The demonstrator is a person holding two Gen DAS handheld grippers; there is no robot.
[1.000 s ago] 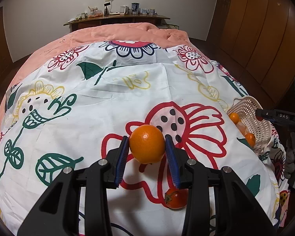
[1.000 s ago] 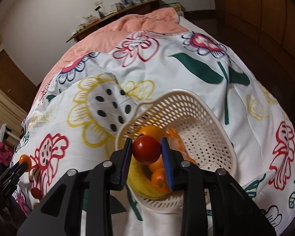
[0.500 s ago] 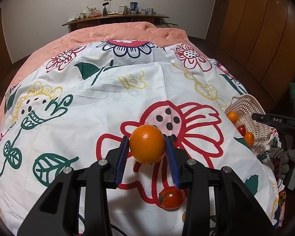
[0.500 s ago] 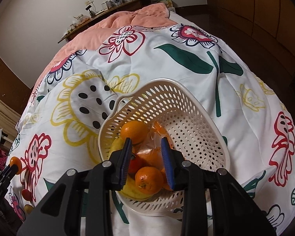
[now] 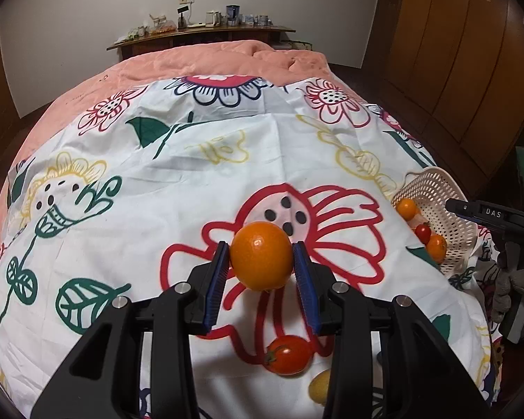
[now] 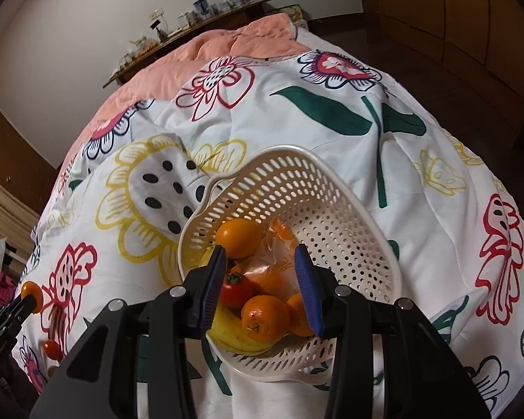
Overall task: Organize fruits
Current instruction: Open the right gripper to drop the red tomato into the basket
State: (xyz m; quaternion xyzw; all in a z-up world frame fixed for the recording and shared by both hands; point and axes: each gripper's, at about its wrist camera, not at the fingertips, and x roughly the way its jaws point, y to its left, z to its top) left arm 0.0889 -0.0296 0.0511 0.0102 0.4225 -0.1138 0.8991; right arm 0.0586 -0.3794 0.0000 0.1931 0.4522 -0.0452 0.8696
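1 orange (image 5: 261, 260) pinched mid-girth in left gripper (image 5: 262, 279) above bed (image 5: 192, 174); firm, round, likely slippery. Right gripper (image 6: 260, 288) jaws opening, empty, over basket (image 6: 332, 209).

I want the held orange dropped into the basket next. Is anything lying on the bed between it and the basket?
Nothing visible does. The left gripper holds the orange above the floral sheet; the stretch toward the basket is bare. The right gripper hangs over the basket, jaws opening, nothing gripped.
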